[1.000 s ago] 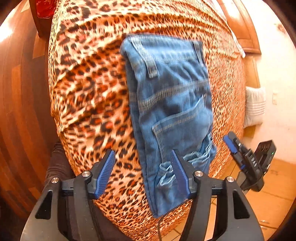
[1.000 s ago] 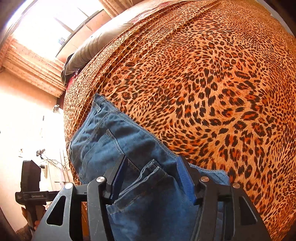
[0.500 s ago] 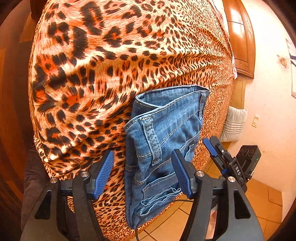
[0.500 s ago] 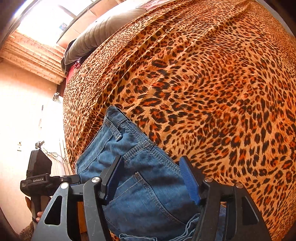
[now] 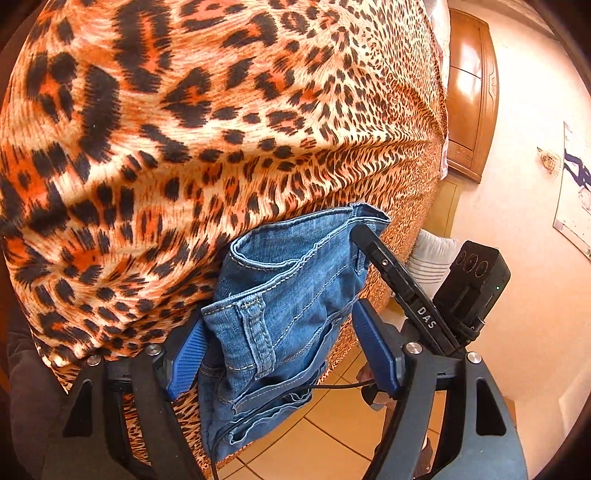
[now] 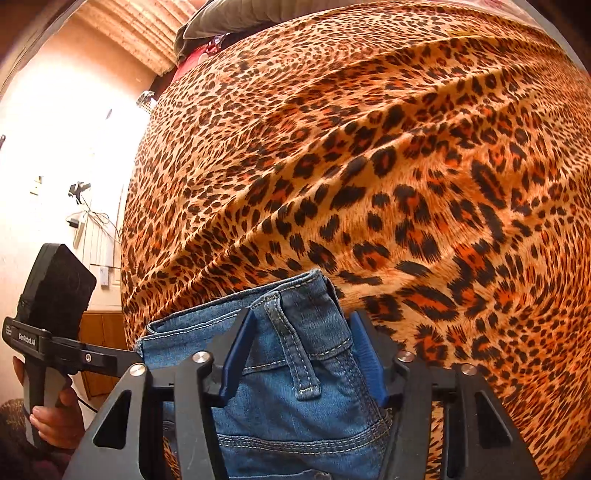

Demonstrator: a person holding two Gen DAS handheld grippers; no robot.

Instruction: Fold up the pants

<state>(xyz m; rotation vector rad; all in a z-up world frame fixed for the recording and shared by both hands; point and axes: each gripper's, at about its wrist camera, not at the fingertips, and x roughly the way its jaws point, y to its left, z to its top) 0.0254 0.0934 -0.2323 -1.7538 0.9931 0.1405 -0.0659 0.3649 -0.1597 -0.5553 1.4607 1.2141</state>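
Folded blue denim pants (image 5: 280,310) lie at the near edge of a bed with a leopard-print cover (image 5: 184,129), the lower part hanging over the edge. My left gripper (image 5: 280,354) is open, its blue pads on either side of the waistband's left corner with the belt loop. My right gripper (image 6: 299,354) is open around the waistband's right corner (image 6: 303,332), its blue pads on either side of a belt loop. The right gripper's body (image 5: 406,291) shows in the left wrist view, and the left gripper's body (image 6: 48,332) shows in the right wrist view.
The leopard cover (image 6: 369,166) fills most of both views. A tiled floor (image 5: 314,443) lies below the bed edge. A wooden door (image 5: 469,92) and a striped white cushion (image 5: 432,262) stand to the right. Grey bedding (image 6: 236,18) lies at the far end.
Both grippers have moved forward and down along the pants to the waistband end. The waistband corners now sit between the open pads. The jaws stayed open.
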